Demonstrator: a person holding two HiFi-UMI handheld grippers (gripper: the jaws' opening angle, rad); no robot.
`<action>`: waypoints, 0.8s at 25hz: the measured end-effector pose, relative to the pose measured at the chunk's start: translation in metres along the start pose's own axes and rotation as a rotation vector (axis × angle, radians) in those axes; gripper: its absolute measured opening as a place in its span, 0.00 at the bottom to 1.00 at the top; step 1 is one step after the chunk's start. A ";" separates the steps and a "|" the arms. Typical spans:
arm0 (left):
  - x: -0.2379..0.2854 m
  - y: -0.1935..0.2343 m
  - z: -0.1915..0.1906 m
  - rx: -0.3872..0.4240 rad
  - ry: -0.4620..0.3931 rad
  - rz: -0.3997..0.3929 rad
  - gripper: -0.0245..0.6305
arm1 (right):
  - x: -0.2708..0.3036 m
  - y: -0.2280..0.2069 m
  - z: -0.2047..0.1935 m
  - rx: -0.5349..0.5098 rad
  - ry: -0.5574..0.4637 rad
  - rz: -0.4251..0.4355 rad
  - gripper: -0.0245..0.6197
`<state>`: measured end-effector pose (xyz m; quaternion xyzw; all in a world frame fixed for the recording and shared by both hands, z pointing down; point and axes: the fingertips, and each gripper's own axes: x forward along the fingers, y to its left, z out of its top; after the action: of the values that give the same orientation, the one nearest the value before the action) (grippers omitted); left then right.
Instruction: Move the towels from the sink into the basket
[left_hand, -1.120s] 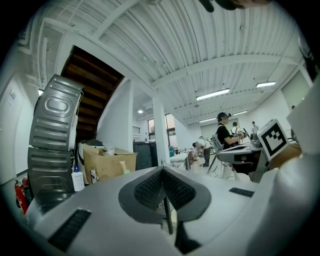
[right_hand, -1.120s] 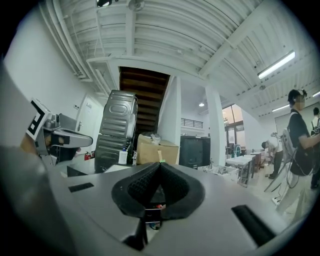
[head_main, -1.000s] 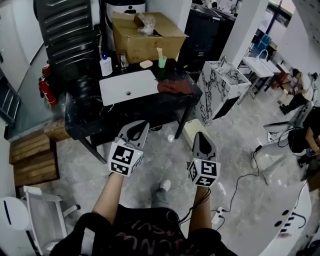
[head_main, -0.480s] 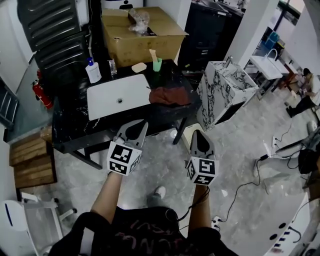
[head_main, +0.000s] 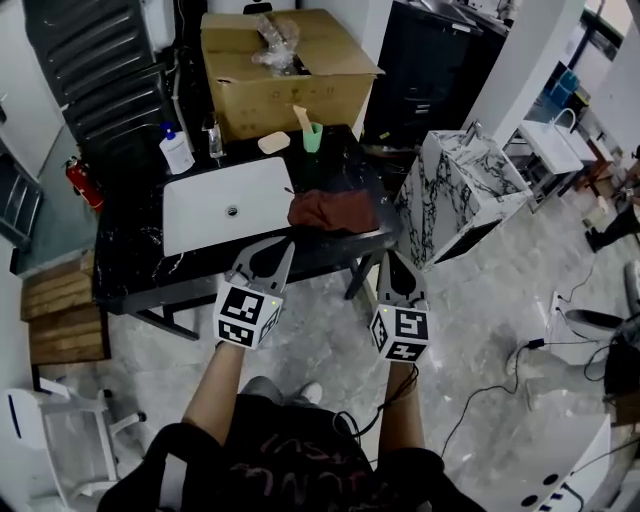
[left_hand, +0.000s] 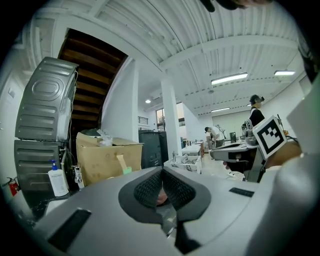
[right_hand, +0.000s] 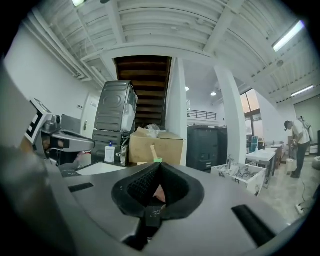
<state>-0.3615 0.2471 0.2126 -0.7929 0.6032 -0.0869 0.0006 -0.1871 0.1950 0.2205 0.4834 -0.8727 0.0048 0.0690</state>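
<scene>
A reddish-brown towel lies bunched on the black counter, just right of the white sink, whose basin looks bare. My left gripper hangs in front of the table's near edge, below the sink's right corner, shut and holding nothing. Level with it, my right gripper is shut and empty by the table's right front corner. In each gripper view the jaws meet at the tip: left gripper, right gripper. No basket shows in any view.
Behind the sink stand a soap bottle, a green cup and a big cardboard box. A marble-patterned sink unit stands right of the table. Wooden pallets and a white chair are at the left; cables cross the floor at the right.
Both grippers and the person have moved forward to the table; the sink and towel now lie just beyond the fingertips. Both jaws stay shut.
</scene>
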 end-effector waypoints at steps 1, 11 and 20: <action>0.004 0.003 -0.001 -0.004 0.002 0.006 0.06 | 0.006 0.000 0.000 -0.002 0.002 0.009 0.06; 0.052 0.042 -0.011 -0.025 0.021 0.025 0.06 | 0.072 0.000 -0.007 -0.019 0.039 0.051 0.06; 0.131 0.094 -0.043 -0.070 0.074 -0.008 0.06 | 0.162 -0.006 -0.037 -0.008 0.140 0.040 0.06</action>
<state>-0.4236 0.1010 0.2626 -0.7910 0.6023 -0.0950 -0.0500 -0.2619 0.0581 0.2774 0.4641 -0.8752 0.0363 0.1317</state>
